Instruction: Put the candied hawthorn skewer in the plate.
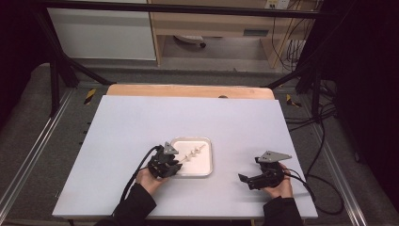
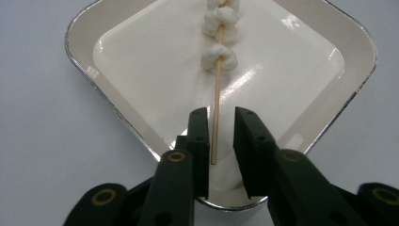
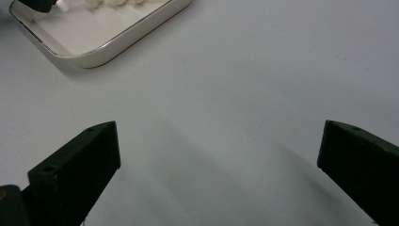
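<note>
Wooden skewer (image 2: 216, 94) lies in the white tray (image 2: 84, 70) between the left gripper (image 2: 220, 123)'s narrowly parted, non-pressing jaws, aligned for gripping, while the right gripper (image 3: 219, 155) waits aside, wide open.

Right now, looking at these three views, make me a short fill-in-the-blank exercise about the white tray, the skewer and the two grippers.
1. The thin wooden skewer threaded with white puffy pieces lies in the square white tray with a silver rim, which is otherwise ____.
2. The skewer's bare end lies ____ the jaws of the left gripper.
3. The right gripper, with jaws standing wide ____, holds nothing.
4. In the high view, the right gripper is over the pale table, ____ from the tray.

Missing words: empty; between; open; apart
</note>
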The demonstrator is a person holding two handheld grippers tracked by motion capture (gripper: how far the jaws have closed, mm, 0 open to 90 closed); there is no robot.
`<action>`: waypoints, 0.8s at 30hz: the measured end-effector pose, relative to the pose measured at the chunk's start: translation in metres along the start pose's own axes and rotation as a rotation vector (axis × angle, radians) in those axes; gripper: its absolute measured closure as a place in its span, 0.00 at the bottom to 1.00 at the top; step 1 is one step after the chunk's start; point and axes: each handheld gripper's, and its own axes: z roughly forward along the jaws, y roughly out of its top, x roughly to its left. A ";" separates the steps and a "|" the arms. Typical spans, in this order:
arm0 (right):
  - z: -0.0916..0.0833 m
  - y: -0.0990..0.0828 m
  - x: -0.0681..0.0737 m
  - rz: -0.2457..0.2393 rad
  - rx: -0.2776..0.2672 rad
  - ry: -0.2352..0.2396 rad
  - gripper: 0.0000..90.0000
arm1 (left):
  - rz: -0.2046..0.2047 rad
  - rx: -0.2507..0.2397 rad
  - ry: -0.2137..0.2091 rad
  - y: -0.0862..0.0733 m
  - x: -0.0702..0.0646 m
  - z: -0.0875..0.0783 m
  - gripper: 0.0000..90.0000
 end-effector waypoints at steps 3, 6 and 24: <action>-0.001 0.000 0.000 -0.001 -0.005 0.001 0.01 | -0.009 -0.011 -0.006 0.001 0.002 -0.004 0.72; -0.001 0.000 0.000 0.002 -0.006 0.001 0.01 | 0.000 -0.027 -0.005 0.002 0.004 -0.008 0.64; -0.002 0.001 -0.001 0.012 -0.006 0.006 0.01 | 0.061 -0.048 0.027 -0.011 0.017 -0.042 0.25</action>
